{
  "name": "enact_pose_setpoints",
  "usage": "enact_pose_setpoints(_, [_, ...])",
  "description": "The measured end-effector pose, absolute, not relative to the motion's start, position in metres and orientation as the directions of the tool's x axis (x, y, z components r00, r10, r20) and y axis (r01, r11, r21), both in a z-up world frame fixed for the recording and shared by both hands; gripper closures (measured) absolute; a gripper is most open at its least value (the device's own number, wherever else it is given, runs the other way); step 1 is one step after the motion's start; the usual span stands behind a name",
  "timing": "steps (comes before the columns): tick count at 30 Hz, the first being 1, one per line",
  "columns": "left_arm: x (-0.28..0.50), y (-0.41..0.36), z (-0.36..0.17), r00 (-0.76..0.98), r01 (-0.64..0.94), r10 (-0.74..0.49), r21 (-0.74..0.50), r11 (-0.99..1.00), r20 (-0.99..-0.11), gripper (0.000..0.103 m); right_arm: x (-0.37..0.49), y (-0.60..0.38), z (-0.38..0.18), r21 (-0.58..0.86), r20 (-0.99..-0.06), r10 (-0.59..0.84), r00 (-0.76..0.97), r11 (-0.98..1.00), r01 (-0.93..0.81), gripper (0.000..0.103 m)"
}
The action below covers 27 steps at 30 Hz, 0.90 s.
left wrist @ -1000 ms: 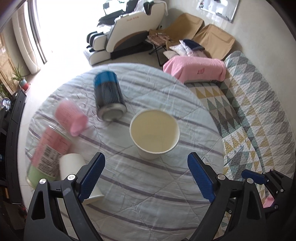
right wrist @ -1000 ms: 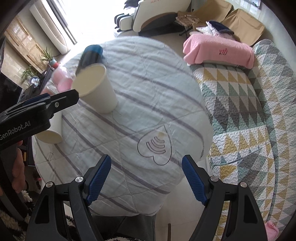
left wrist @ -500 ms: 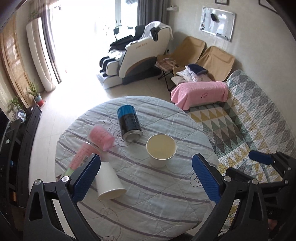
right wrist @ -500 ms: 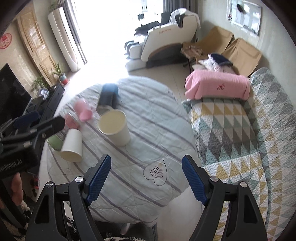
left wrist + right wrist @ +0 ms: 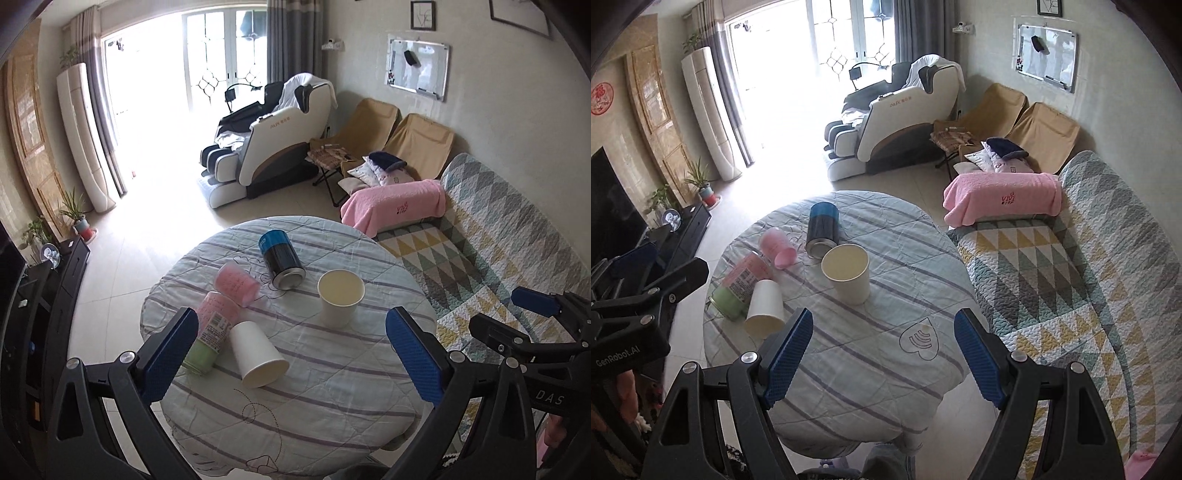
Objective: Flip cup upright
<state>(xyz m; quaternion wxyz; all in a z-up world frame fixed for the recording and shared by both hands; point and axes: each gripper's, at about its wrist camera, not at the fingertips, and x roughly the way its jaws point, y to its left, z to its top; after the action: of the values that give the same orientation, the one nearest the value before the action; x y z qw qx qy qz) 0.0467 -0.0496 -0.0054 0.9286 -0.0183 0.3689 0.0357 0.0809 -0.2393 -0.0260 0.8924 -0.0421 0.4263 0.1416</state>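
Observation:
A cream paper cup (image 5: 340,299) (image 5: 847,272) stands upright near the middle of the round table (image 5: 332,398) (image 5: 871,369). A second white paper cup (image 5: 258,354) (image 5: 764,308) lies on its side at the table's left. A pink cup (image 5: 236,283) (image 5: 777,246), a pink-and-green can (image 5: 208,338) (image 5: 738,286) and a blue-and-black can (image 5: 282,260) (image 5: 822,230) also lie on their sides. My left gripper (image 5: 290,350) and right gripper (image 5: 882,354) are both open, empty and held high above the table.
A patterned quilted sofa (image 5: 480,258) (image 5: 1071,277) with a pink blanket (image 5: 395,206) (image 5: 1001,197) runs along the right. A massage chair (image 5: 273,147) stands beyond the table. A dark TV cabinet (image 5: 44,295) is at the left.
Both grippers have pulled up and back from the table, so the whole table and room now show. The upright cup stays where it stood.

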Motion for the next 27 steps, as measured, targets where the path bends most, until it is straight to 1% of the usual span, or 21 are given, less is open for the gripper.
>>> enact_pose_setpoints(8, [0.033, -0.042, -0.001, 0.747, -0.062, 0.042, -0.006, 0.998, -0.664, 0.0, 0.062, -0.232, -0.02, 0.041, -0.755, 0.204, 0.624, 0.963, -0.265, 0.023])
enact_pose_setpoints(11, [0.029, -0.042, -0.002, 0.743, -0.059, 0.041, -0.004, 0.998, -0.669, 0.0, 0.058, -0.23, -0.02, 0.039, -0.746, 0.195, 0.636, 0.967, -0.251, 0.023])
enact_pose_setpoints(14, [0.023, -0.04, -0.003, 0.74, -0.056, 0.03, -0.017, 0.998, -0.672, 0.0, 0.054, -0.227, -0.024, 0.049, -0.751, 0.195, 0.63, 0.969, -0.242, 0.023])
enact_pose_setpoints(19, [0.024, -0.034, -0.009, 0.715, -0.078, 0.064, 0.012, 0.997, -0.696, 0.0, 0.052, -0.223, -0.029, 0.057, -0.78, 0.194, 0.595, 0.969, -0.24, 0.023])
enact_pose_setpoints(21, [0.029, -0.028, -0.01, 0.715, -0.106, 0.074, -0.003, 0.994, -0.695, 0.0, 0.052, -0.222, -0.029, 0.059, -0.783, 0.195, 0.59, 0.969, -0.241, 0.023])
enact_pose_setpoints(23, [0.034, -0.022, -0.011, 0.706, -0.113, 0.035, -0.064, 0.992, -0.707, 0.0, 0.053, -0.223, -0.028, 0.059, -0.784, 0.186, 0.592, 0.972, -0.227, 0.023])
enact_pose_setpoints(24, [0.036, -0.023, -0.013, 0.698, -0.104, 0.019, -0.075, 0.992, -0.716, 0.0, 0.053, -0.223, -0.028, 0.057, -0.783, 0.19, 0.592, 0.97, -0.236, 0.023])
enact_pose_setpoints(27, [0.041, -0.032, -0.012, 0.703, -0.092, 0.033, -0.046, 0.995, -0.71, 0.0, 0.059, -0.221, -0.027, 0.028, -0.786, 0.178, 0.592, 0.967, -0.253, 0.023])
